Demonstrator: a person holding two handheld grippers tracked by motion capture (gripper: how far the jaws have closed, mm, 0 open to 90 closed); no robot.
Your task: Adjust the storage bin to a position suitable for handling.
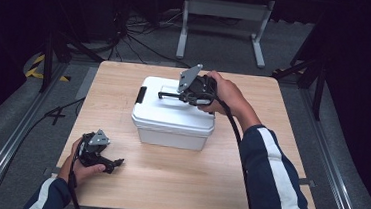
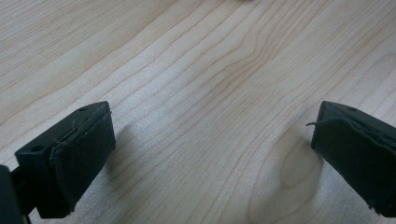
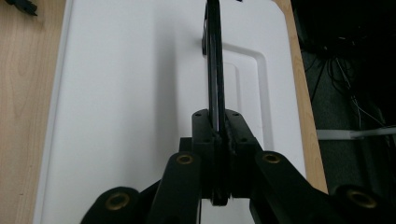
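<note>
A white lidded box (image 1: pixel 172 116) stands in the middle of the wooden table (image 1: pixel 177 179). Its thin black carry handle (image 1: pixel 166 95) is raised on edge over the lid. My right gripper (image 1: pixel 186 95) comes in from the box's right side and is shut on that handle. In the right gripper view the handle (image 3: pixel 214 56) runs straight up from between the pinched jaws of the right gripper (image 3: pixel 217 126), over the white lid (image 3: pixel 130 93). My left gripper (image 1: pixel 113 165) rests low at the table's front left, away from the box. Its jaws stand wide apart over bare wood, the left gripper (image 2: pixel 210 154) open.
A black latch (image 1: pixel 141 94) sits on the box's left end. Beyond the table's far edge are a white frame stand (image 1: pixel 225 17) and cables on the grey floor. Metal rails run along both sides of the table.
</note>
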